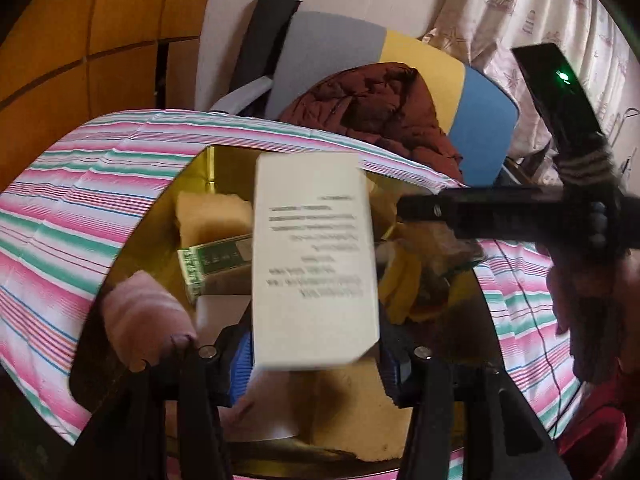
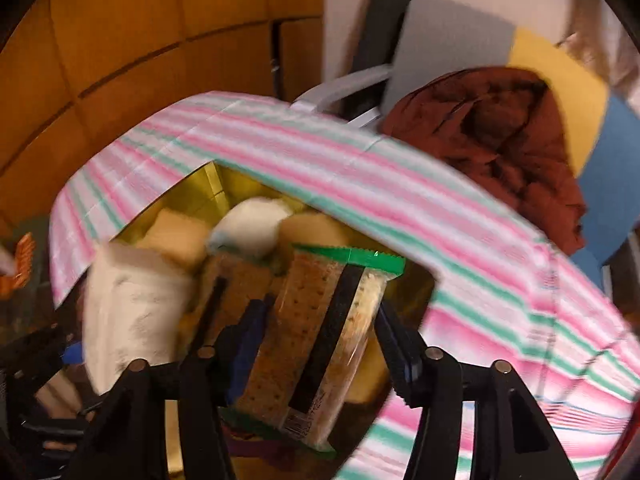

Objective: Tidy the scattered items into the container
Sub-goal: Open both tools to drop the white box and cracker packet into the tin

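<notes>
White printed box [image 1: 316,260] between the spread fingers of the left gripper [image 1: 316,354], blurred, seemingly loose of both pads, over the gold container [image 1: 208,168]. Clear cracker packet [image 2: 320,340], green-edged, between the parted fingers of the right gripper [image 2: 320,354], over the same container; contact unclear.

Gold-lined container [image 1: 208,168], open at the top, its rim against striped pink, green and white cloth. Above it, a white box [image 1: 316,260] with blurred dark print, standing on end and tilted. Inside lie a green carton [image 1: 216,258], pale sponge-like pieces [image 1: 210,214] and yellow items [image 1: 400,284]. In the right wrist view, a clear cracker packet [image 2: 320,344] with a green serrated seal, upright over the container beside a white wrapped bundle [image 2: 136,312].
</notes>
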